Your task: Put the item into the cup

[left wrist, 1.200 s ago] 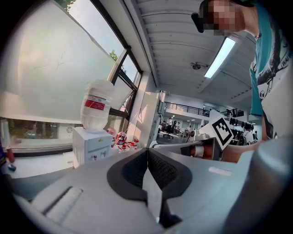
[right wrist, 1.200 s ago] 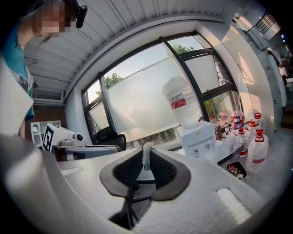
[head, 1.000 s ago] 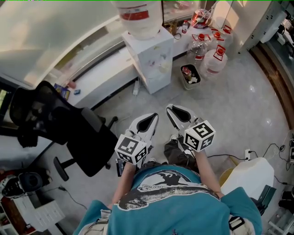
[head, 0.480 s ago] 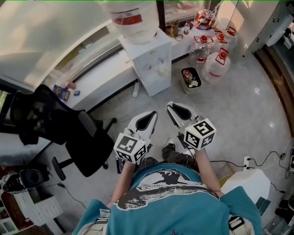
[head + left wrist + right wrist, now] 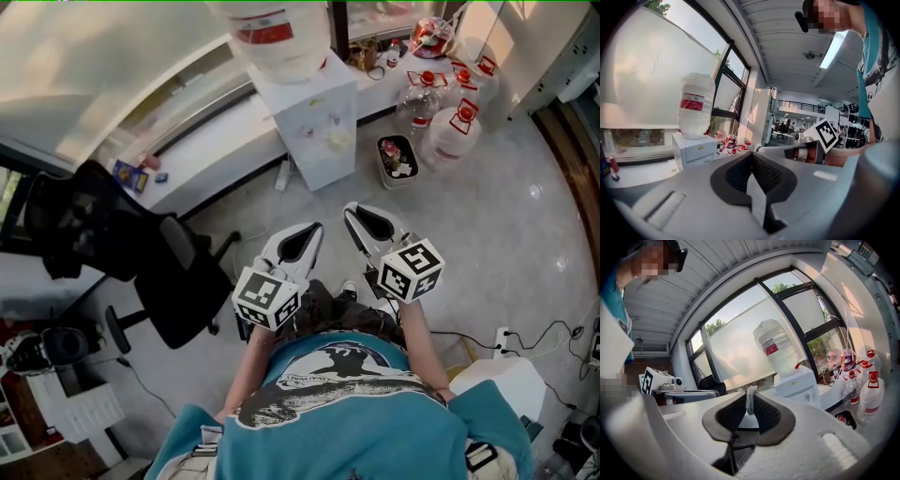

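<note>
Both grippers are held side by side in front of the person's chest, above the floor. My right gripper (image 5: 366, 223) is shut on a small white item (image 5: 750, 400), a thin pale piece that sticks up from between the black pads (image 5: 766, 414). What the item is cannot be told. My left gripper (image 5: 300, 244) is shut, its pads (image 5: 765, 174) meeting with nothing between them. The right gripper's marker cube (image 5: 828, 134) shows in the left gripper view. No cup appears in any view.
A white water dispenser (image 5: 314, 117) with a big bottle (image 5: 274, 33) stands ahead by the window ledge. Beside it are a small bin (image 5: 397, 157) and several water jugs (image 5: 450, 127). A black office chair (image 5: 141, 267) is at the left, and cables (image 5: 478, 339) lie at the right.
The head view has shifted a little, so the dispenser and jugs sit slightly lower and further right. Both grippers keep the same pose and grip.
</note>
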`<state>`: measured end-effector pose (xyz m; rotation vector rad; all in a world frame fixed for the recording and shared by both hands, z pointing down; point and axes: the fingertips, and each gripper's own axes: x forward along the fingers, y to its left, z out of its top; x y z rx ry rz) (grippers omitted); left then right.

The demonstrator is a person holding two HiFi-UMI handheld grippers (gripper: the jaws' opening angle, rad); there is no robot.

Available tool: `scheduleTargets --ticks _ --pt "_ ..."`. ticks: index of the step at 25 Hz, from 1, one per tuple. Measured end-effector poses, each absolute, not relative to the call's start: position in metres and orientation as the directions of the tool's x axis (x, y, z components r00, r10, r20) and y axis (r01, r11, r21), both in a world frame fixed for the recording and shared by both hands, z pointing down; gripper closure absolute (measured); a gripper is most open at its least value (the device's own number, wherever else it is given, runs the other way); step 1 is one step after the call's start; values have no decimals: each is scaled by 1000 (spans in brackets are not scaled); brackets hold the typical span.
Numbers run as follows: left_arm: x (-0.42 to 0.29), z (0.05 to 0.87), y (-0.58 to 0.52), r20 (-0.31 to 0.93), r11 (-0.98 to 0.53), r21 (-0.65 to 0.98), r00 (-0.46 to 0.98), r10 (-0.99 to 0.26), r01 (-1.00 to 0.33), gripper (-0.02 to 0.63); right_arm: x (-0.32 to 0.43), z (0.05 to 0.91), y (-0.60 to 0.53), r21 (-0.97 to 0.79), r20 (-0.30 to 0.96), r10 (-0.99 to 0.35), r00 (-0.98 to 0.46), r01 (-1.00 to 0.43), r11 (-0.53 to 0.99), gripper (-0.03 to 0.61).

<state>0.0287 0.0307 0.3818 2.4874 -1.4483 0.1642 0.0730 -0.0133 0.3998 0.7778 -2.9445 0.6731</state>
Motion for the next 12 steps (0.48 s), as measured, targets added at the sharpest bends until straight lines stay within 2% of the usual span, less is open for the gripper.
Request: scheduleTargets --ticks 12 --pt "19 393 36 241 -444 196 482 -842 -874 600 69 413 -15 -430 148 -458 -877 -474 768 531"
